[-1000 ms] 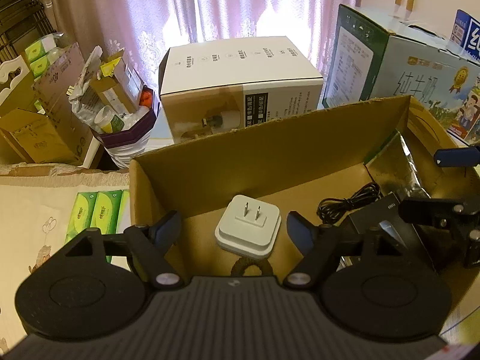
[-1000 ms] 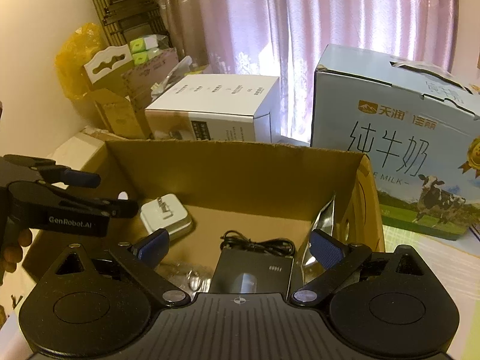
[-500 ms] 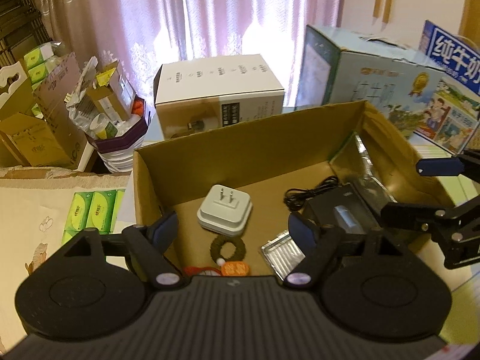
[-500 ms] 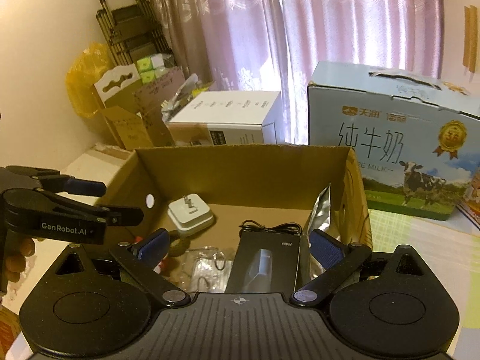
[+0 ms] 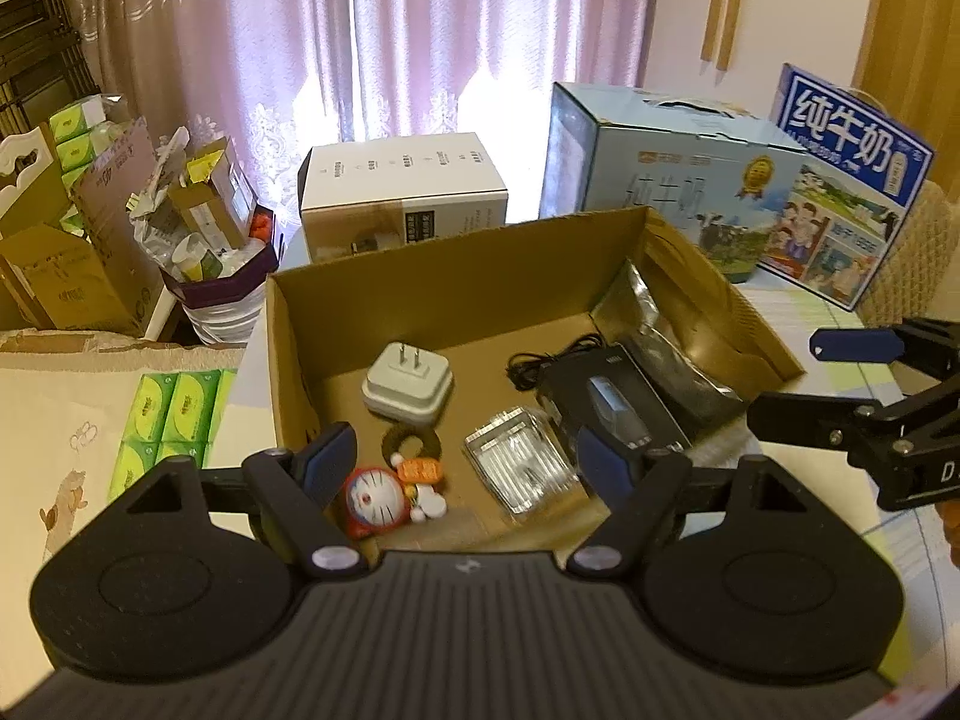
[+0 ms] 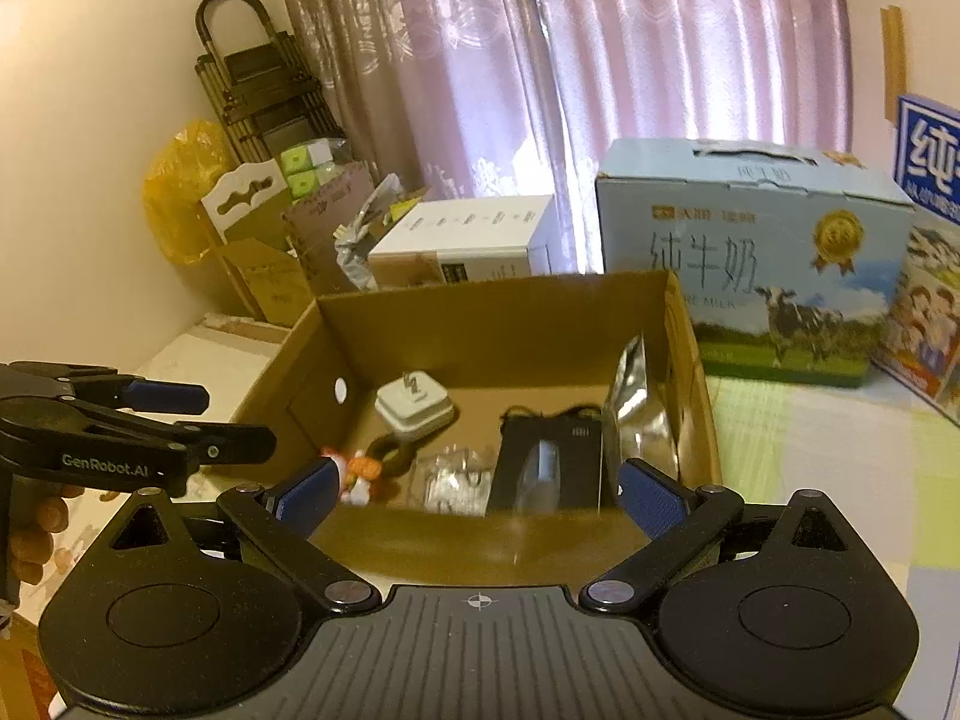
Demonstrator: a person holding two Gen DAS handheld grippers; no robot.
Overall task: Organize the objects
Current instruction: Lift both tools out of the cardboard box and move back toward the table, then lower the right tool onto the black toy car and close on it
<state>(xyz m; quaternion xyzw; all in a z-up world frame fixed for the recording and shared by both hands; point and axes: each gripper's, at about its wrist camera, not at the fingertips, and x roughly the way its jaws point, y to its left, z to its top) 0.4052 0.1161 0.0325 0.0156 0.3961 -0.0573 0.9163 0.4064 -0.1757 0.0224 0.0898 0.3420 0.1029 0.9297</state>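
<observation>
An open cardboard box (image 5: 456,288) (image 6: 498,312) holds a white plug adapter (image 5: 407,384) (image 6: 413,405), a Doraemon toy (image 5: 384,498), a brown ring (image 5: 413,443), a clear plastic case (image 5: 521,468), a black device with a cable (image 5: 606,402) (image 6: 552,462) and a silver foil bag (image 5: 672,336) (image 6: 636,414). My left gripper (image 5: 465,468) is open and empty, above the box's near edge. My right gripper (image 6: 477,495) is open and empty, in front of the box; it also shows in the left wrist view (image 5: 840,384).
A white carton (image 5: 402,192) and two blue milk cartons (image 5: 690,180) (image 5: 852,180) stand behind the box. Cardboard boxes and a full bin (image 5: 210,252) are at the left. Green tissue packs (image 5: 174,420) lie left of the box. Curtains hang behind.
Both grippers have pulled back and up from the box, still open. More of the box floor shows now, with the Doraemon toy and the clear case in sight.
</observation>
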